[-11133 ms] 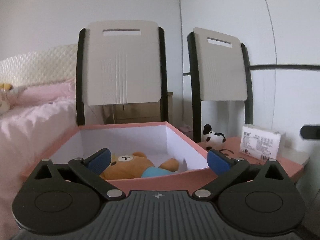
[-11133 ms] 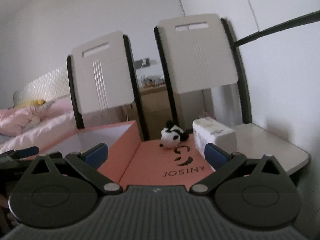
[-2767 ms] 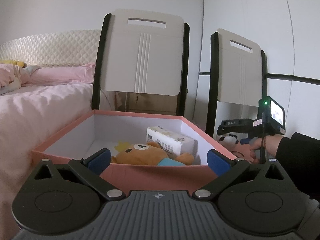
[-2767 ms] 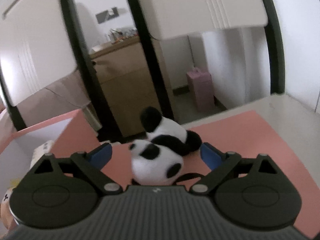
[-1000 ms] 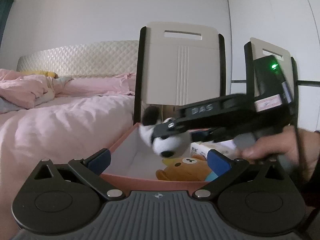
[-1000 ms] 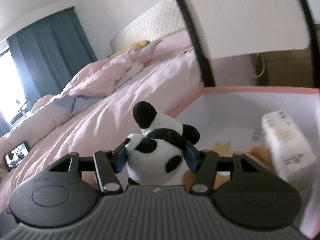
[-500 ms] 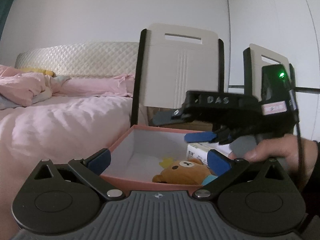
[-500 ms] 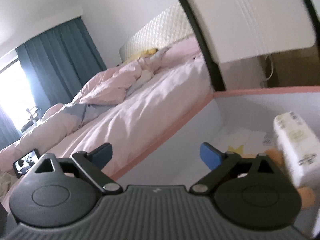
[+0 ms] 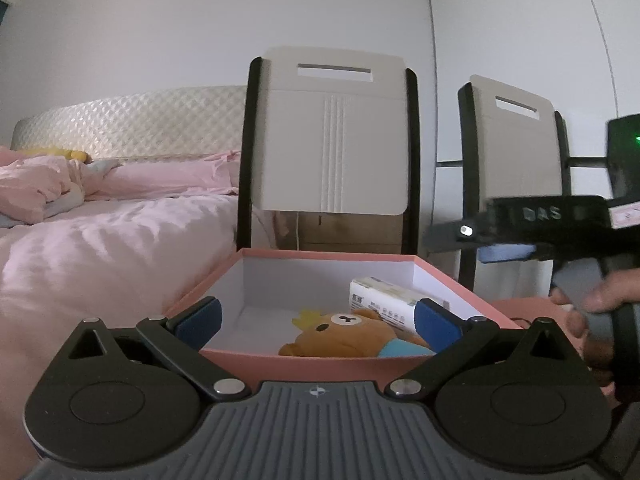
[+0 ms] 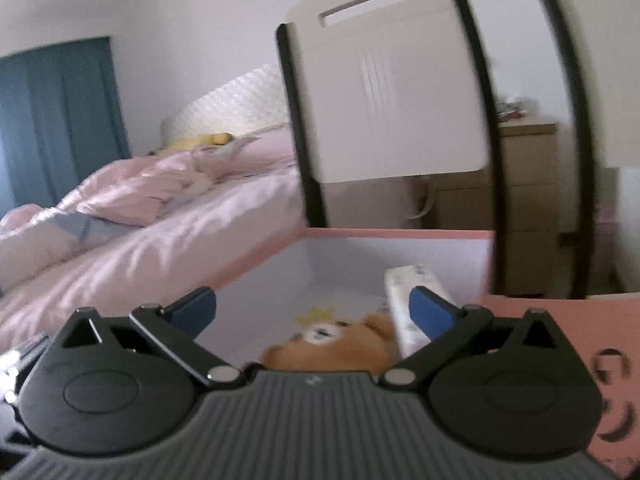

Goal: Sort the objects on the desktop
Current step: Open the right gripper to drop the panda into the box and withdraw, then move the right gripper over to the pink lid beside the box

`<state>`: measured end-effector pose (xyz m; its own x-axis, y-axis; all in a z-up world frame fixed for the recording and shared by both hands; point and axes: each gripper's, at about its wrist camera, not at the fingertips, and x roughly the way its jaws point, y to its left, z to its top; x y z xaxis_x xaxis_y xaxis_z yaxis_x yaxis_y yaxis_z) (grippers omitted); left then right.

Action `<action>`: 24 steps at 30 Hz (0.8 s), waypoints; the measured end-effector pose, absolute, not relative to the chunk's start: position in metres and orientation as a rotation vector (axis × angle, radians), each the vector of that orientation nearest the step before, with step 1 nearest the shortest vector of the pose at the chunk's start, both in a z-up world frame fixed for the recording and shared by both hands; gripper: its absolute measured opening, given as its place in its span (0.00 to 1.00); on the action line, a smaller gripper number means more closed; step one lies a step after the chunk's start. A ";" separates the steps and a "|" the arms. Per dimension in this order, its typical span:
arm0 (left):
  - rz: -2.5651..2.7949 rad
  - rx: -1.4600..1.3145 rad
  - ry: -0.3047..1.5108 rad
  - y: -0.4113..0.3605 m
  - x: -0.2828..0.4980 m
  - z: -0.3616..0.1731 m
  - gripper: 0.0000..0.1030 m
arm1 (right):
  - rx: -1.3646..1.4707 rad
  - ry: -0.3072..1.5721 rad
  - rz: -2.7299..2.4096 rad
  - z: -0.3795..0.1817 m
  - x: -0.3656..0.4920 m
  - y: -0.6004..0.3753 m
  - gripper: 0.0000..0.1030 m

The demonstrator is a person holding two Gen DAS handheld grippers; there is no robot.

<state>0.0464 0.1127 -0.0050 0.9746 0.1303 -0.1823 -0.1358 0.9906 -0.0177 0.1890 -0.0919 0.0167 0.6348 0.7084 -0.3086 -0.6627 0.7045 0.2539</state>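
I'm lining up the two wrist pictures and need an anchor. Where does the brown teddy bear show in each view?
Left wrist: the brown teddy bear lies low in the middle, inside the pink box, just left of the tissue pack.
Right wrist: the bear sits low in the middle, blurred, partly hidden behind the gripper body, between the open fingers.
Shared landmark: the tissue pack, right of the bear in both.

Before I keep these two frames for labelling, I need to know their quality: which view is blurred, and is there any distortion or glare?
Right wrist view: motion-smeared; the bear plush, tissue pack and chair back are soft. Left wrist view: sharp on the bear plush and pink box; only the right tool at the edge is blurred. Both show fisheye bending of straight lines; no harsh glare.
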 end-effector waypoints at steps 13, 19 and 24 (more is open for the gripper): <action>0.112 -0.026 0.185 0.107 0.046 -0.007 1.00 | 0.064 0.324 0.573 -0.001 0.152 -0.141 1.00; 0.104 -0.029 0.185 0.106 0.046 -0.007 1.00 | 0.098 0.334 0.511 -0.011 0.139 -0.155 1.00; 0.095 -0.024 0.185 0.103 0.046 -0.008 1.00 | 0.114 0.319 0.510 -0.012 0.132 -0.154 1.00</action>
